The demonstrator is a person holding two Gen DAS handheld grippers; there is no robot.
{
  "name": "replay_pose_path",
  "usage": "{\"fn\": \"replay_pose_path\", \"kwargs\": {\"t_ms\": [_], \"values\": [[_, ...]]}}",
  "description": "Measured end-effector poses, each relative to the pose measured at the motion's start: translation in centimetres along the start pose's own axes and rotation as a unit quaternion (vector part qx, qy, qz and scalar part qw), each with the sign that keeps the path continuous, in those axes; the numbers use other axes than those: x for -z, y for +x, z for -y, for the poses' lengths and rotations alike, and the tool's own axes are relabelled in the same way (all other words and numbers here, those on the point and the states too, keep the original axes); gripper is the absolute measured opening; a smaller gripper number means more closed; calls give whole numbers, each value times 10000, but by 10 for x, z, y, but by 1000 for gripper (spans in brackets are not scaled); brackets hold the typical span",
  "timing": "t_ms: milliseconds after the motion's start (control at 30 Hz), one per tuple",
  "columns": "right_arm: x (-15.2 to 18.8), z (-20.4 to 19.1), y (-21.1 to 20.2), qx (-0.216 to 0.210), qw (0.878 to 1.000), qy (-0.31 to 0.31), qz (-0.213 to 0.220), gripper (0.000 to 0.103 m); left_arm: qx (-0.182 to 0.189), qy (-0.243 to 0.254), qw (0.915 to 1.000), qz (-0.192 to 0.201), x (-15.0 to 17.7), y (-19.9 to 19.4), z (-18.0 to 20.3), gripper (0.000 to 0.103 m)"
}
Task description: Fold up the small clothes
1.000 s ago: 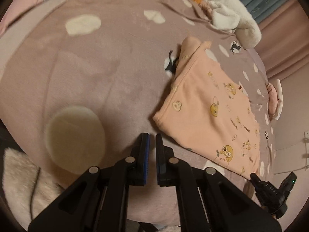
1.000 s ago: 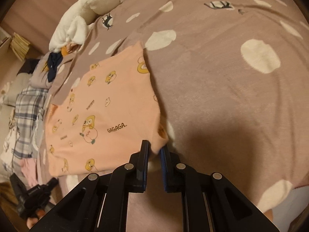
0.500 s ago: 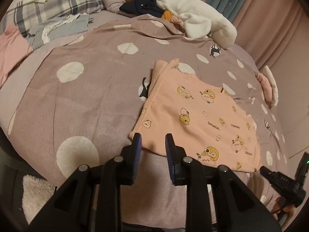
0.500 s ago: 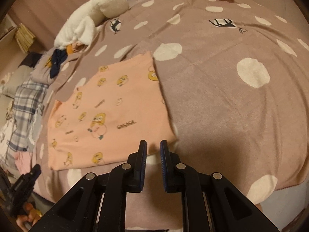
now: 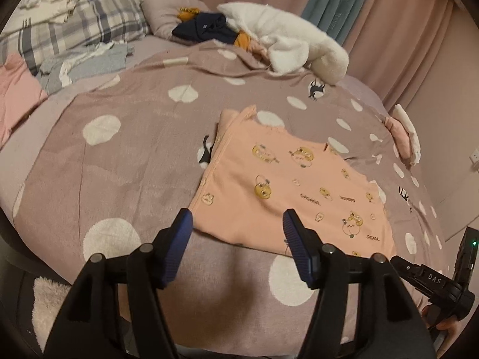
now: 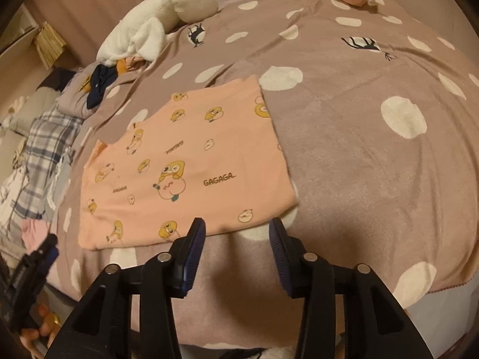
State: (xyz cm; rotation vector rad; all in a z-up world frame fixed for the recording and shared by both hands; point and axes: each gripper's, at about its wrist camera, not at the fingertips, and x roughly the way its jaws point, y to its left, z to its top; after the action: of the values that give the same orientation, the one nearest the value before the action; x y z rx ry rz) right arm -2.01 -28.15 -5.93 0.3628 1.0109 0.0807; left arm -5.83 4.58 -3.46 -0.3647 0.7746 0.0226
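Nearest to us, our left gripper [image 5: 238,229] has its jaws opening, nothing between the 2 blue pads, which hang above the near edge of the peach garment [image 5: 287,191]. Our right gripper [image 6: 236,233] is opening too, empty, just over the same near edge. The garment lies folded flat, printed with yellow cartoon figures, on the mauve blanket [image 6: 359,155] with white dots. Beyond it sit a white fluffy bundle [image 5: 287,39] and a dark navy piece [image 5: 203,27]. Farther left rests a plaid pillow [image 5: 80,27]; at the far right edge lie folded pink clothes [image 5: 402,137].
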Motion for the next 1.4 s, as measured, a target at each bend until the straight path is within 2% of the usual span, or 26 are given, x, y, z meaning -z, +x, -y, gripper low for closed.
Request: {"fn": "replay_pose_path", "kwargs": {"t_ms": [67,133,267,433,600,733,833,1000,1067,1133,1200,1267,1333,1400], "values": [[2,-5,0,16,9999,-118,2,49,-84,199,9997,92,0,-3,6,77],[4,-8,0,29,9998,-195,14,58,-78,368,9990,257,1,-8,10,90],[6,-9,-1,-57,9997,-218,38,69,88,579,9967,564,4,-18,14,102],[7,-2,6,-295,9994,61,-140,72,384,644,9958,519,4,-21,19,102],[9,2,4,-388,9989,222,-157,72,274,768,9952,539,7,-20,23,102],[8,7,3,-497,9979,363,-196,77,255,741,9958,468,6,-18,23,103],[9,8,7,-690,9960,477,-294,83,276,767,9957,437,7,-17,23,103],[10,8,18,-1121,9903,664,-486,83,313,790,9957,379,8,-15,23,103],[10,9,24,-1267,9873,796,-540,87,331,753,9961,330,9,-14,22,103],[11,14,33,-1580,9798,1093,-555,92,309,735,9963,307,9,-12,19,103],[12,21,39,-1934,9695,1424,-481,93,238,730,9966,288,9,-11,16,103],[11,32,46,-2389,9528,1854,-281,97,195,700,9970,273,10,-9,11,103],[8,42,51,-2657,9358,2318,-62,99,143,649,9975,222,10,-6,6,103],[2,47,54,-2771,9260,2566,48,99,125,617,9978,207,10,-3,2,103]]}}
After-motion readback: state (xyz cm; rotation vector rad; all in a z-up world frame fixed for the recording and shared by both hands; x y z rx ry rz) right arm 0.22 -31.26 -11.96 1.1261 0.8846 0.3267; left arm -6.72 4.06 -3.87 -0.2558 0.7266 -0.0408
